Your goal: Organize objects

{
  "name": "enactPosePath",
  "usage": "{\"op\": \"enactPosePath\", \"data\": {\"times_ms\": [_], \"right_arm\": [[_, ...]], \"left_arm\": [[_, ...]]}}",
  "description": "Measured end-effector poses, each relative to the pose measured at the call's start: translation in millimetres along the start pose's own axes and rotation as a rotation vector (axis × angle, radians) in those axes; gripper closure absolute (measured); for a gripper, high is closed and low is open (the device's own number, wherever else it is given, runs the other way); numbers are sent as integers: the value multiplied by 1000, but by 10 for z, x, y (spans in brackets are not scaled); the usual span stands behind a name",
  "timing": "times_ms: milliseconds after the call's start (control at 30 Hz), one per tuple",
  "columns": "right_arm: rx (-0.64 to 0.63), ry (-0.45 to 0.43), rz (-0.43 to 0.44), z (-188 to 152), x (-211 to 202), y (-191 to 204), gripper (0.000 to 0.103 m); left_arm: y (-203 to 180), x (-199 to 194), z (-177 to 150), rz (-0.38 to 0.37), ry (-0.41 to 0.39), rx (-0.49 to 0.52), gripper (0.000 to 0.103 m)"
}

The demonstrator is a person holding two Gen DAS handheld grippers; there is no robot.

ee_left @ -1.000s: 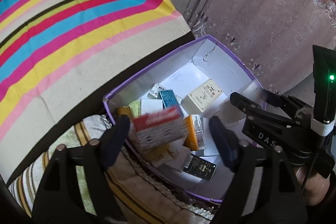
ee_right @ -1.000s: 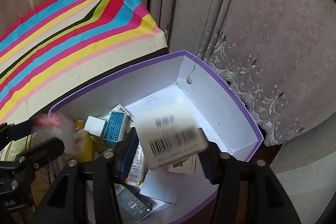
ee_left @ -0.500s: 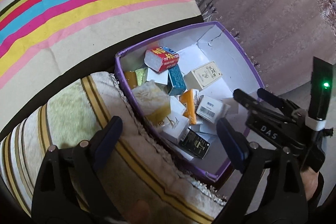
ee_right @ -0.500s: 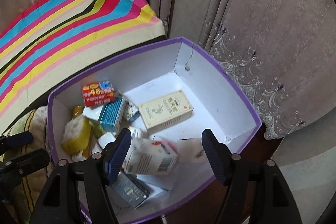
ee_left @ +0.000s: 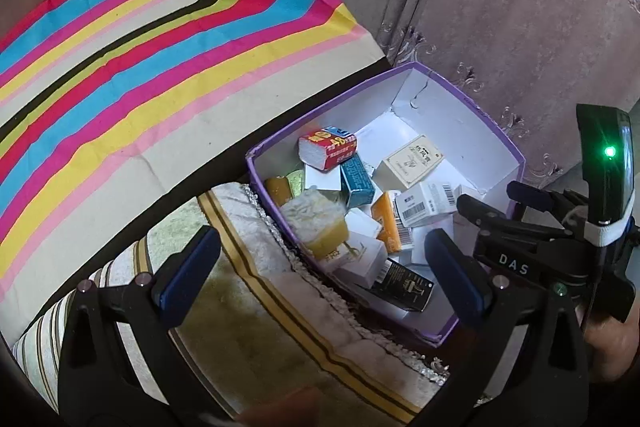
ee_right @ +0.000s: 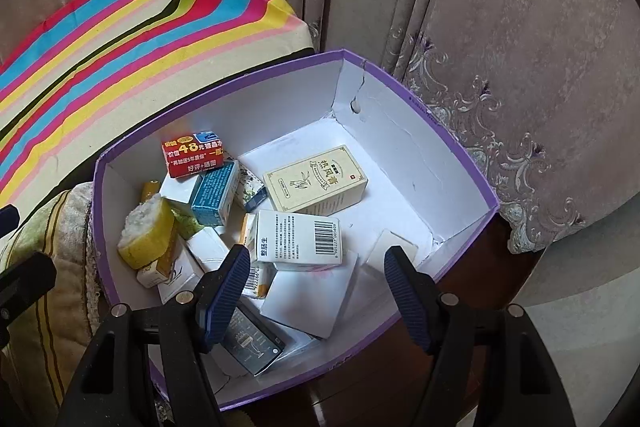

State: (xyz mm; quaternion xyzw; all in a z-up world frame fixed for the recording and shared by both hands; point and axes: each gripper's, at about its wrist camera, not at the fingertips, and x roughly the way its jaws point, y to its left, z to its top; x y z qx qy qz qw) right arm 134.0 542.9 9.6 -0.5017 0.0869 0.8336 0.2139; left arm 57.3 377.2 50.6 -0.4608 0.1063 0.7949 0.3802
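A purple-rimmed white box (ee_right: pixel 472 163) (ee_left: pixel 504 143) holds several small packages. Among them are a red packet (ee_right: pixel 192 155) (ee_left: pixel 328 147), a teal carton (ee_right: pixel 214 193), a cream carton (ee_right: pixel 316 179) (ee_left: pixel 412 161), a white barcode carton (ee_right: pixel 298 235) (ee_left: pixel 424 205) and a yellow sponge (ee_right: pixel 146 237) (ee_left: pixel 320 223). My right gripper (ee_right: pixel 318 291) is open and empty above the box's near side. My left gripper (ee_left: pixel 320 275) is open and empty, over the box's left edge and the cushion. The right gripper also shows in the left wrist view (ee_left: pixel 520 227).
A striped cloth (ee_left: pixel 140 75) (ee_right: pixel 120 39) covers a surface behind the box. A beige and gold striped cushion (ee_left: pixel 260 307) lies left of the box. Curtains (ee_right: pixel 500 27) hang behind and to the right. Dark wood (ee_right: pixel 420 367) shows under the box.
The red packet left my left gripper and the white barcode carton left my right gripper; both now lie in the box. Both grippers are open and have drawn back.
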Motion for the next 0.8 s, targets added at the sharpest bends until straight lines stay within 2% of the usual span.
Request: {"op": "enactPosePath", "data": {"times_ms": [133,367,467,800], "right_arm": [[-2,0,3,3,6,4,32],[5,3,4,-1,16,-22,32],[8,5,2,-4,23,-39,32],[7,19,9,-39,67,-29,32]], "left_arm": [[-78,-28,6,4,-16,20,0],[-91,-34,10,-111,-6,-4,0],[-115,-11,4,-59,-1,4,0],[-104,32,-14,-28,1,-4,0]]}}
